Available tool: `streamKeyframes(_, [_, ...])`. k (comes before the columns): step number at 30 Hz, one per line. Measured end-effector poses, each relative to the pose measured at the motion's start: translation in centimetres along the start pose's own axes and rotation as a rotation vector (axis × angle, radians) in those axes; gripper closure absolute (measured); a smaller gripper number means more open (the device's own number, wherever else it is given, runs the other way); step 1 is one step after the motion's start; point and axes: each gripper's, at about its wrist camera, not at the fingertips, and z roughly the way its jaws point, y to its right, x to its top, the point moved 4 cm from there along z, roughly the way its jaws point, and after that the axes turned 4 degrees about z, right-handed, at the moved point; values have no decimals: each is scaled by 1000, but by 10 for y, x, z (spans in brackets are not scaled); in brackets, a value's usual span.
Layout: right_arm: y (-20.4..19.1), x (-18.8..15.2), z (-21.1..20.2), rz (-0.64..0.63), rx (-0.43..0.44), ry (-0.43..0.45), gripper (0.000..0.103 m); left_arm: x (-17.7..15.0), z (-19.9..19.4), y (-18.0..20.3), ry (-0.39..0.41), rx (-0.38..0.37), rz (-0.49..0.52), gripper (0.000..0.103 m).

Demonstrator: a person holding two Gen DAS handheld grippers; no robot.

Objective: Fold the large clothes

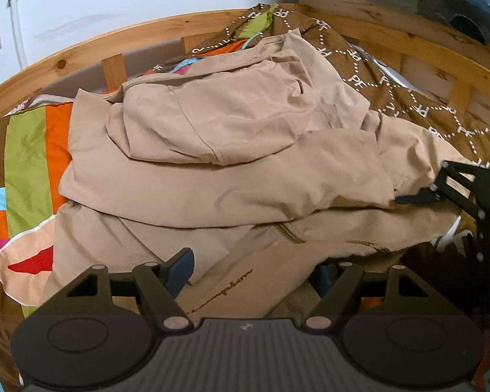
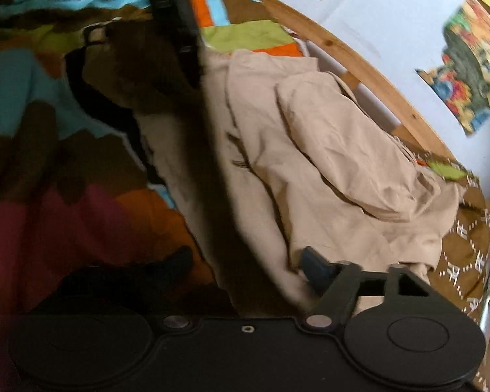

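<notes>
Two grippers in play; your left gripper (image 1: 251, 274) sits at the bottom of its frame, jaws spread wide, beige cloth lying between them but not pinched; your right gripper (image 1: 415, 197) shows at the right edge of the left view, tip pushed in at a fold of the jacket (image 1: 232, 163), jaws seemingly closed on cloth, though blur means you cannot tell for sure; its own view is smeared and half in shadow. Jacket lies mid-frame on the patchwork quilt (image 1: 29, 150), hood on top, a sleeve laid across, wooden bed rail (image 1: 81, 52) behind. Judged light, soft, floppy, a little slick; it should drape and slide rather than hold a crease. Take hold at hems, cuffs or seams near the zip (image 1: 290, 233); pinch a doubled edge, not a single layer.
</notes>
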Motion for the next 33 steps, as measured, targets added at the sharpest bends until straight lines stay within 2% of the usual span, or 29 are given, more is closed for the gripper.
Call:
streamKeyframes(1, [2, 1, 1, 17, -8, 2, 53, -2, 0, 1, -2, -6, 6, 25])
streamKeyframes(3, [4, 5, 5, 44, -14, 10, 65, -9, 0, 4, -13, -19, 19, 25])
streamKeyframes(5, [3, 8, 4, 42, -14, 36, 89, -15, 0, 7, -25, -22, 34, 25])
streamKeyframes(8, [15, 17, -2, 120, -7, 76, 95, -23, -2, 11, -30, -18, 63, 21])
streamKeyframes(10, [34, 25, -4, 248, 11, 97, 97, -28, -4, 13, -27, -18, 88, 17])
streamKeyframes(13, [56, 34, -2, 396, 41, 120, 97, -38, -4, 19, -44, 8, 147, 16])
streamKeyframes(17, [67, 37, 1, 497, 62, 142, 97, -51, 3, 18, -98, 137, 219, 18])
streamKeyframes(24, [71, 35, -2, 528, 75, 157, 97, -70, -2, -2, -130, 319, 295, 24])
streamKeyframes(28, [63, 30, -5, 473, 94, 139, 96, -85, -8, -18, -141, 428, 263, 43])
streamKeyframes(30, [51, 25, -4, 367, 98, 88, 88, -88, -14, -28, -132, 446, 207, 50])
streamKeyframes(31, [44, 21, -3, 295, 96, 49, 74, -88, -17, -33, -122, 442, 177, 54])
streamKeyframes(32, [37, 15, -2, 204, 95, -2, 62, -88, -19, -36, -112, 437, 154, 64])
streamKeyframes(33, [32, 8, 0, 145, 100, -43, 59, -87, -20, -39, -103, 435, 142, 68])
